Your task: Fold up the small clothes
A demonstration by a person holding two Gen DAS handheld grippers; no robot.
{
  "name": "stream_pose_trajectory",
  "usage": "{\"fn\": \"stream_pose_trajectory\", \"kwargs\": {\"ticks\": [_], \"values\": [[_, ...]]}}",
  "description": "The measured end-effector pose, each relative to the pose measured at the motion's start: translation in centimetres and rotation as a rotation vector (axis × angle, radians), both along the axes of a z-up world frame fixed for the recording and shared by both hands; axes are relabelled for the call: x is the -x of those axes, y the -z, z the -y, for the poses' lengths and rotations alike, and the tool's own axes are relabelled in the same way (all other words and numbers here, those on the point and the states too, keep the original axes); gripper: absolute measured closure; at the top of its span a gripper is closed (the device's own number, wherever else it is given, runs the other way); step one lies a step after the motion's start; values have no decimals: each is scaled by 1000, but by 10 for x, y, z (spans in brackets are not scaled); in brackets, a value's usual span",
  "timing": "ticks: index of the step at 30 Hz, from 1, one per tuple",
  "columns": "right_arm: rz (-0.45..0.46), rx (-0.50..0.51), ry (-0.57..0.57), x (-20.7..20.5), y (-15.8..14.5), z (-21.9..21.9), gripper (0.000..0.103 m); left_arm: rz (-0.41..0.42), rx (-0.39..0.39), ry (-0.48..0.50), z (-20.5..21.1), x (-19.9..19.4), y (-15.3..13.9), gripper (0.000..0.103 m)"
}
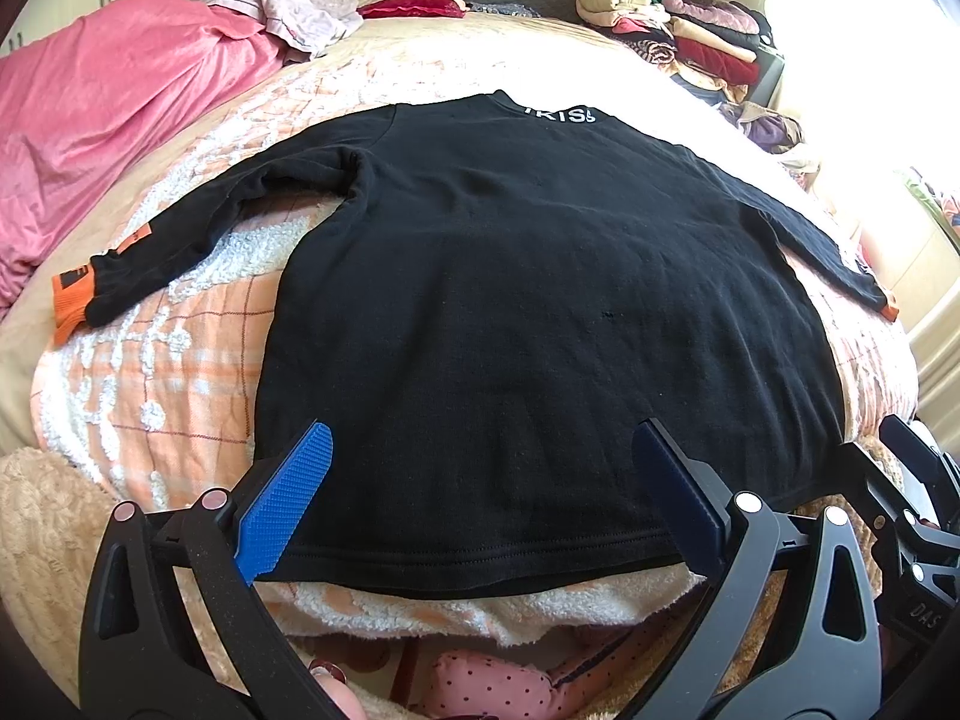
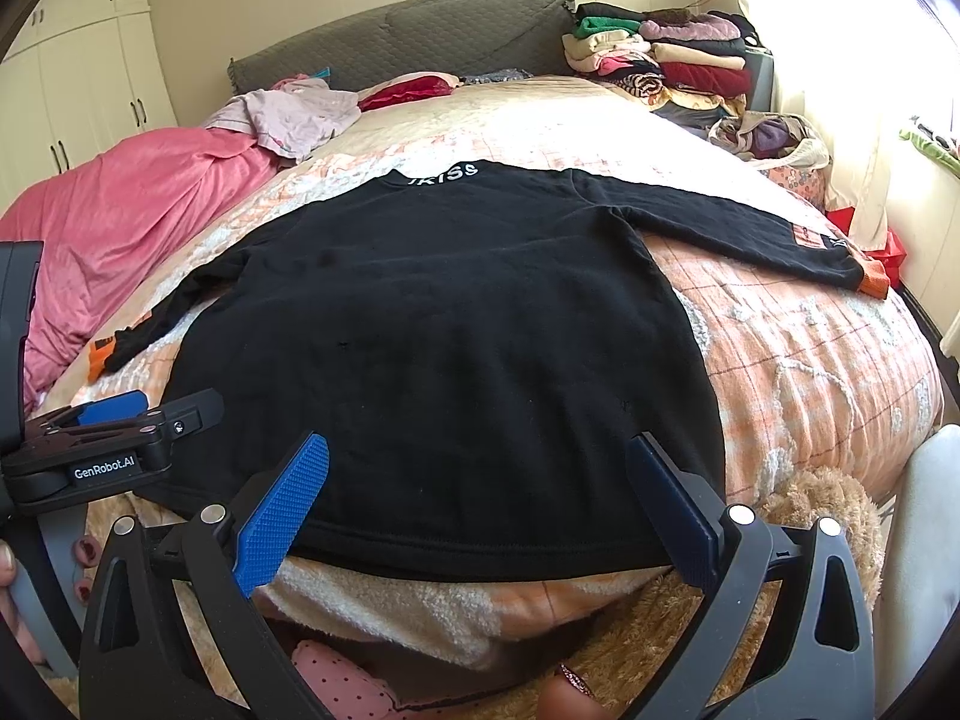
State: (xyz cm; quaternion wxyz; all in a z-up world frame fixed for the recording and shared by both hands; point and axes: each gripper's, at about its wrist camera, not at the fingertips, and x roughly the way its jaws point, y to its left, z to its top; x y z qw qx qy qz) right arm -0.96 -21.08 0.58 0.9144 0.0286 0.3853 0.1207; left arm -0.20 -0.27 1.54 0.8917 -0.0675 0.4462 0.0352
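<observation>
A small black long-sleeved top (image 1: 528, 300) with orange cuffs and white letters at the collar lies flat on the bed, sleeves spread out to both sides; it also shows in the right wrist view (image 2: 432, 348). My left gripper (image 1: 480, 438) is open and empty, its blue pads just above the top's near hem. My right gripper (image 2: 477, 447) is open and empty over the same hem, further right. The left gripper's body (image 2: 114, 438) shows at the left of the right wrist view.
A peach checked blanket (image 2: 810, 360) covers the bed. A pink quilt (image 1: 108, 114) lies bunched at the left. Loose garments (image 2: 294, 111) lie near the grey headboard (image 2: 408, 30). A stack of folded clothes (image 2: 672, 60) stands at the back right. White wardrobes (image 2: 78, 78) stand at the left.
</observation>
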Motion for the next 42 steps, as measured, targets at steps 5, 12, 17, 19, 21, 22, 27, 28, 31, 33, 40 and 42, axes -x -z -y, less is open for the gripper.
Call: {"fn": "stream_pose_trajectory", "kwargs": {"ticks": [5,12,17,19,21,22,27,28,31,33,40,42], "values": [[-1,2,0,0,0,0,4,-2,-1,0,0,0,1,9],[3,2,4,0,0,0,4,-4,-2,2,-2,-2,-2,9],[3,3,5,0,0,0,4,-7,-6,9,3,-2,4,9],[3,2,5,0,0,1,4,-7,-5,12,3,-5,7,9],[2,3,6,0,0,1,4,-10,-6,14,3,-6,8,9],[1,1,6,0,1,1,4,-9,-6,15,3,-7,9,9],[4,3,6,0,0,1,4,-7,-6,17,4,-10,9,9],[5,4,7,0,1,1,4,-7,-6,18,4,-11,9,9],[3,3,4,-8,-4,2,4,-8,-9,23,5,-13,9,9],[4,3,3,-12,-6,2,4,-8,-11,25,5,-17,9,9],[18,-1,39,-34,-15,10,4,-5,-5,32,6,-33,5,9],[21,-1,54,-39,-16,14,4,-4,-4,32,6,-41,4,9]]}}
